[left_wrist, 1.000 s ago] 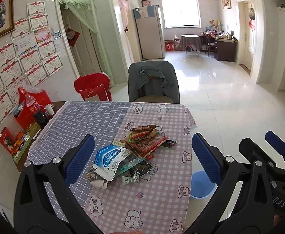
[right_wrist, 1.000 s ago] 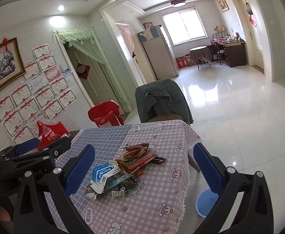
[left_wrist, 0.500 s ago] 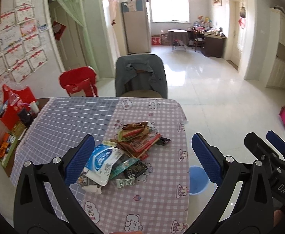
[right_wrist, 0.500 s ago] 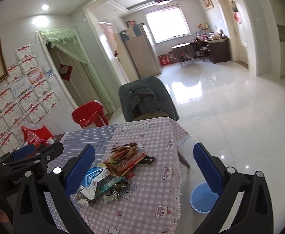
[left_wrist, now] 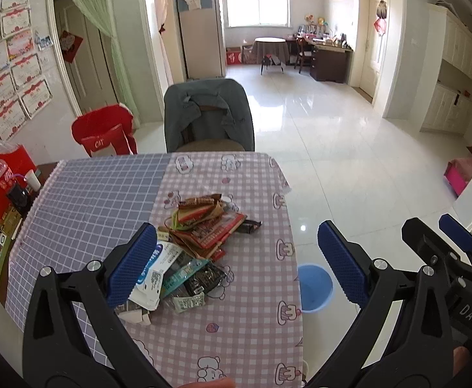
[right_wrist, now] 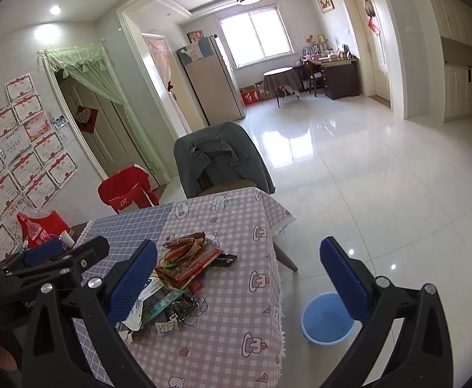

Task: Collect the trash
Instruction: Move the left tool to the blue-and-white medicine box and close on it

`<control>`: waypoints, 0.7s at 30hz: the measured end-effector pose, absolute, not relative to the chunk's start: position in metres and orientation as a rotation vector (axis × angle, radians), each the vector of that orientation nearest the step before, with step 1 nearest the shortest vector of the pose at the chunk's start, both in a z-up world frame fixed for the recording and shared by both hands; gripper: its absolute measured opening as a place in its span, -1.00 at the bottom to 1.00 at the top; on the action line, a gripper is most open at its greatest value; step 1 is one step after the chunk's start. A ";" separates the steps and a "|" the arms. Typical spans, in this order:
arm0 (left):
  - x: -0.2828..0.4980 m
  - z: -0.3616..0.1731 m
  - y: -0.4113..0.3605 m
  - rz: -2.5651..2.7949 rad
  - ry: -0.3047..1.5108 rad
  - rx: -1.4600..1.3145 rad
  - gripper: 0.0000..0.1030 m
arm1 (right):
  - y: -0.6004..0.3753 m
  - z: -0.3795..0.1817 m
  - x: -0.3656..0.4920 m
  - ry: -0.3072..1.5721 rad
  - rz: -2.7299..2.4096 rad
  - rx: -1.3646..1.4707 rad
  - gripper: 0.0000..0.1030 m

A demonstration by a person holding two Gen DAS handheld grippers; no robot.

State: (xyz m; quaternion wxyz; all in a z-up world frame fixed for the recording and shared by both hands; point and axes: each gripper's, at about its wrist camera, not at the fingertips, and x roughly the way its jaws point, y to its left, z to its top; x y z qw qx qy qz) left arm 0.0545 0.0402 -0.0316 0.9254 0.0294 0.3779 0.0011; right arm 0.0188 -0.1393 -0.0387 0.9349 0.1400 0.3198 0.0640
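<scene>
Left wrist: one wrapper pile, one blue bin.

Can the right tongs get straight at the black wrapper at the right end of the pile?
Probably yes. The right tongs are open and empty, and the black wrapper lies exposed at the pile's right edge, nothing on top of it. The left tongs sit off to the other side.

A loose heap of wrappers lies on the checked tablecloth, red packets on top; a blue bin stands upright on the floor beside the table
</scene>
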 end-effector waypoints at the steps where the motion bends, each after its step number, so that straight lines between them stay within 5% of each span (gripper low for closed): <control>1: 0.055 -0.034 0.043 0.004 0.781 0.056 0.90 | -0.137 -0.040 0.021 0.661 0.132 0.281 0.92; 10: 0.066 -0.094 0.095 0.078 0.937 -0.034 0.90 | -0.093 -0.081 0.053 0.792 0.176 0.207 0.92; 21: 0.084 -0.179 0.163 0.254 1.048 0.177 0.90 | -0.003 -0.159 0.098 0.981 0.256 0.145 0.92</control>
